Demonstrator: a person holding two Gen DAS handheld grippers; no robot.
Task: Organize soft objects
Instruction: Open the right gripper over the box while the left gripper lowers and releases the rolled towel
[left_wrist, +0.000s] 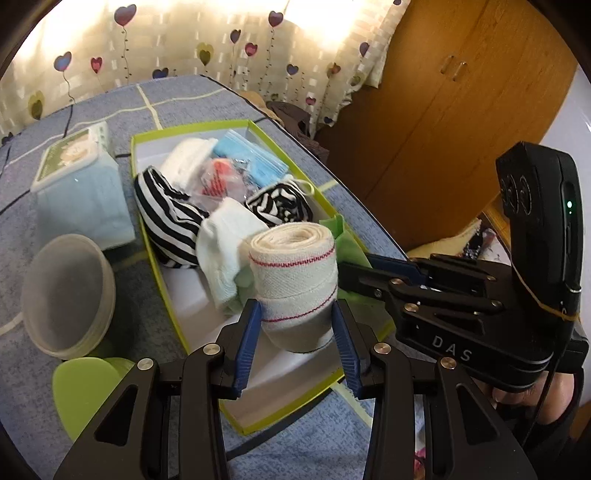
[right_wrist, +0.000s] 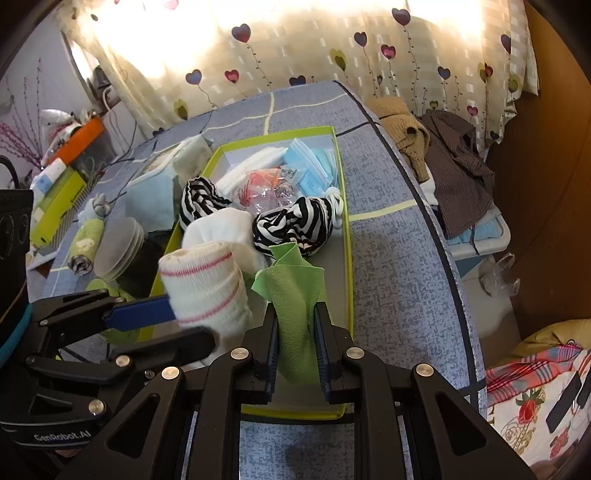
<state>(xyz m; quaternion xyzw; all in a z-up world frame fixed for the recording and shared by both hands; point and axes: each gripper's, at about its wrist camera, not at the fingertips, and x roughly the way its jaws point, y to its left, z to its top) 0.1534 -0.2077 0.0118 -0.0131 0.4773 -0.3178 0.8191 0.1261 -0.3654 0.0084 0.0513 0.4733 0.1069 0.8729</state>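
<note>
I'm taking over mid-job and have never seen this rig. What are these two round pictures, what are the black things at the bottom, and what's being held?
There is no robot arm here: a person holds a two-fingered gripper in each hand, and each round picture comes from a fisheye camera on one gripper, looking along its jaws.

In the left wrist view, the left gripper is clamped on a rolled bandage. In the right wrist view, the right gripper pinches a green cloth.

Both hang over a green-rimmed box on a blue bedspread. The box already holds striped socks, white socks and blue face masks.
</note>
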